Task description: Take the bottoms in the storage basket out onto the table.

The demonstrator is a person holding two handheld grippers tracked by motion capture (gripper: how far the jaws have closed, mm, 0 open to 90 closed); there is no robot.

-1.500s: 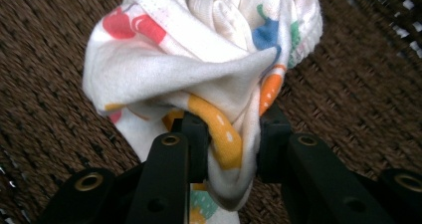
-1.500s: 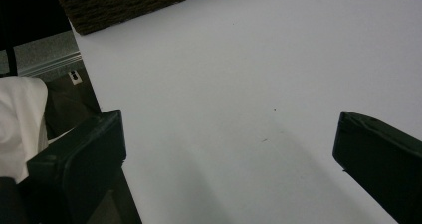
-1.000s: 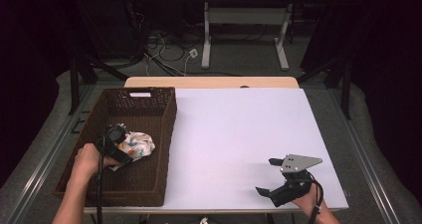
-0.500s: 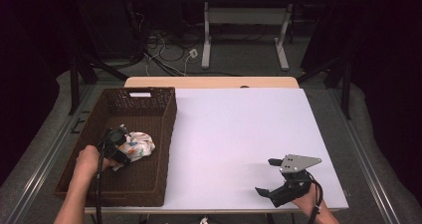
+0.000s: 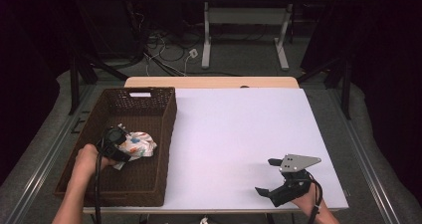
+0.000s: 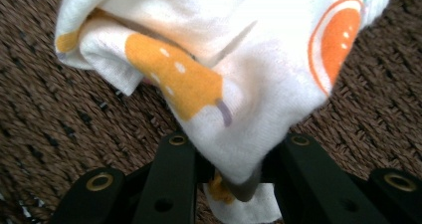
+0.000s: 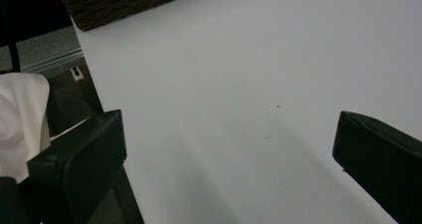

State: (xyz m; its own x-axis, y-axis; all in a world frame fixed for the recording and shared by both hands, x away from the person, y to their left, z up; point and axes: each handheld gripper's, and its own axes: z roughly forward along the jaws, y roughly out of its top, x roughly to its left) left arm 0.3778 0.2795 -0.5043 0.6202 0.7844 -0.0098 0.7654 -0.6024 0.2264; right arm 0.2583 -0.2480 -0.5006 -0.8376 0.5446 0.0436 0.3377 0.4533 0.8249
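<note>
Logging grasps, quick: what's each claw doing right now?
Left claw: jaws have just been closing, now shut on the printed cloth in the woven basket.
Right claw: open, holding nothing, over the white table.

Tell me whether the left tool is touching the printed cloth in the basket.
Touching. The left gripper view shows the left tool with both jaws pinched on a fold of the printed cloth.

Basket (image 5: 149, 184) on the desk's (image 5: 239, 134) left side, cloth (image 5: 137, 145) inside it toward the near half. Left gripper (image 5: 119, 147) in the basket against the cloth's left edge. Right gripper (image 5: 271, 176) near the desk's front right corner, well apart from the basket.
</note>
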